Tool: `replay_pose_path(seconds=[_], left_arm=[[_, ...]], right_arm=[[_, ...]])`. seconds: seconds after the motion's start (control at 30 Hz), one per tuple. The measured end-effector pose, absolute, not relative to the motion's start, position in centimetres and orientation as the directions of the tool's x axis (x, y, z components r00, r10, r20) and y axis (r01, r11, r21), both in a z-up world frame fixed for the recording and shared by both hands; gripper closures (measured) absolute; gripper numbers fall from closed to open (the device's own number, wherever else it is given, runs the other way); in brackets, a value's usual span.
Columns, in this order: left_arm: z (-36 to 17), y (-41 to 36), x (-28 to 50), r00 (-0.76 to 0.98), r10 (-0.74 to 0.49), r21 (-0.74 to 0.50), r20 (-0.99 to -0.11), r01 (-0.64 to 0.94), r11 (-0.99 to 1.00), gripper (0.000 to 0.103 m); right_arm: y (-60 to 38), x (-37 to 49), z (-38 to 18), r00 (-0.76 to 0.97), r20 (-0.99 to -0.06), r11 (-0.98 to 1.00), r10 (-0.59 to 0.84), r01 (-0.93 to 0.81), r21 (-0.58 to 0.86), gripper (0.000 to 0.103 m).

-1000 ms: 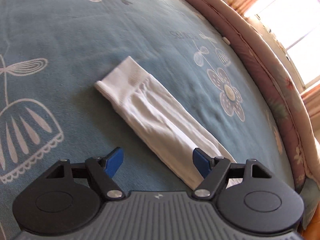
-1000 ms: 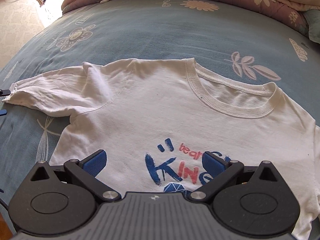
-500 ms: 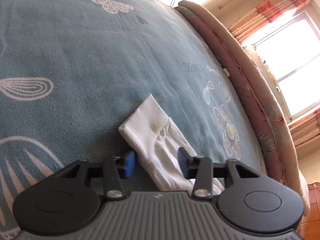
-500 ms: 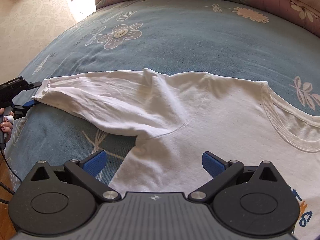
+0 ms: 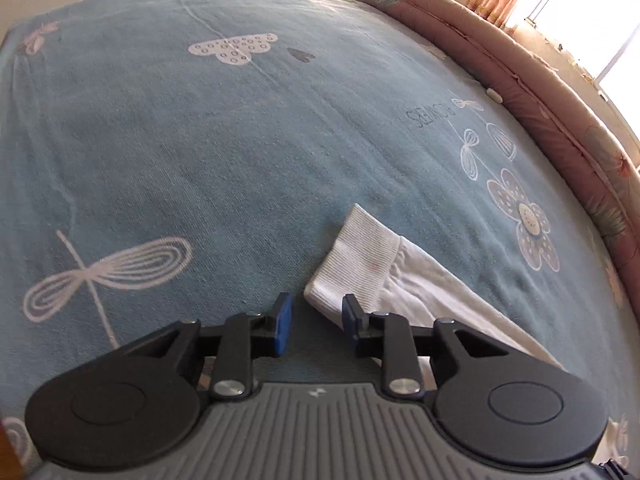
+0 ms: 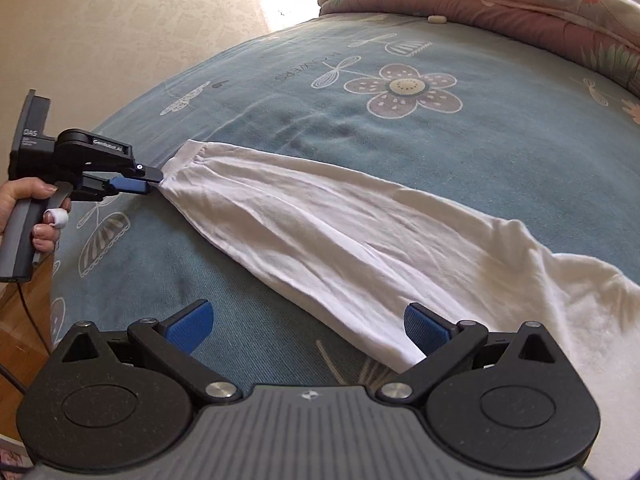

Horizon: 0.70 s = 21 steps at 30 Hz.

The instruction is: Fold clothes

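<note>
A white long-sleeved shirt (image 6: 360, 240) lies on the blue bed cover (image 6: 440, 152), one sleeve stretched out to the left. In the left wrist view its ribbed cuff (image 5: 360, 252) points at my left gripper (image 5: 318, 322). The jaws are narrowed, with a gap still showing, and the cuff's near corner sits right at the fingertips. The right wrist view shows that same left gripper (image 6: 150, 182) at the cuff's end, held by a person's hand (image 6: 36, 208). My right gripper (image 6: 306, 328) hovers wide open over the sleeve's wider part, with the sleeve's lower edge by its right finger (image 6: 424, 330).
A rolled pink floral quilt (image 6: 500, 4) lies along the bed's far side, also seen in the left wrist view as the quilt (image 5: 540, 92). A bright window (image 5: 600, 20) is behind it. The bed's edge and the wooden floor (image 6: 16, 320) are at the left.
My left gripper has come up to the cuff and its jaws have narrowed. The right gripper has swung left from the shirt's printed chest to the sleeve, staying open.
</note>
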<state>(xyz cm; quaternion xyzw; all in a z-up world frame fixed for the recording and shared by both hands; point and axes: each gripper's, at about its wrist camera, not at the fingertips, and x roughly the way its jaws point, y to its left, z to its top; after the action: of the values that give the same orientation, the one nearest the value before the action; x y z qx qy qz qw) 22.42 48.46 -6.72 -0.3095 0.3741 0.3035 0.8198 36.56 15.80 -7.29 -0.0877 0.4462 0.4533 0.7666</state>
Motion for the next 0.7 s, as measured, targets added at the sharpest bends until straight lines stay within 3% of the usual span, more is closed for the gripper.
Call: replay_pose_path(seconds=[0.13, 0.23, 0.47, 0.6, 0.7], left_arm=[[-4.3, 47.8, 22.9, 0.515, 0.309, -0.172, -0.800, -0.689, 0.704, 0.076], [-3.1, 46.0, 25.6, 0.549, 0.235, -0.154, -0.802, -0.570, 0.807, 0.070], [-3.1, 34.9, 35.4, 0.592, -0.089, -0.225, -0.801, -0.160, 0.961, 0.066], [-4.1, 26.5, 39.4, 0.556, -0.274, -0.278, -0.784, 0.080, 0.957, 0.060], [-5.1, 21.4, 41.2, 0.520, -0.373, -0.332, -0.768, 0.175, 0.927, 0.060]], right_arm=[[19.2, 36.0, -8.3, 0.119, -0.748, 0.517, 0.653, -0.791, 0.326, 0.000], [18.7, 35.6, -6.8, 0.093, -0.702, 0.479, 0.706, -0.794, 0.375, 0.000], [9.7, 36.0, -5.3, 0.278, -0.755, 0.627, 0.595, -0.748, 0.219, 0.000], [3.5, 36.5, -4.9, 0.383, -0.782, 0.714, 0.491, -0.692, 0.109, 0.000], [-0.7, 36.5, -5.5, 0.432, -0.805, 0.780, 0.406, -0.623, 0.059, 0.000]])
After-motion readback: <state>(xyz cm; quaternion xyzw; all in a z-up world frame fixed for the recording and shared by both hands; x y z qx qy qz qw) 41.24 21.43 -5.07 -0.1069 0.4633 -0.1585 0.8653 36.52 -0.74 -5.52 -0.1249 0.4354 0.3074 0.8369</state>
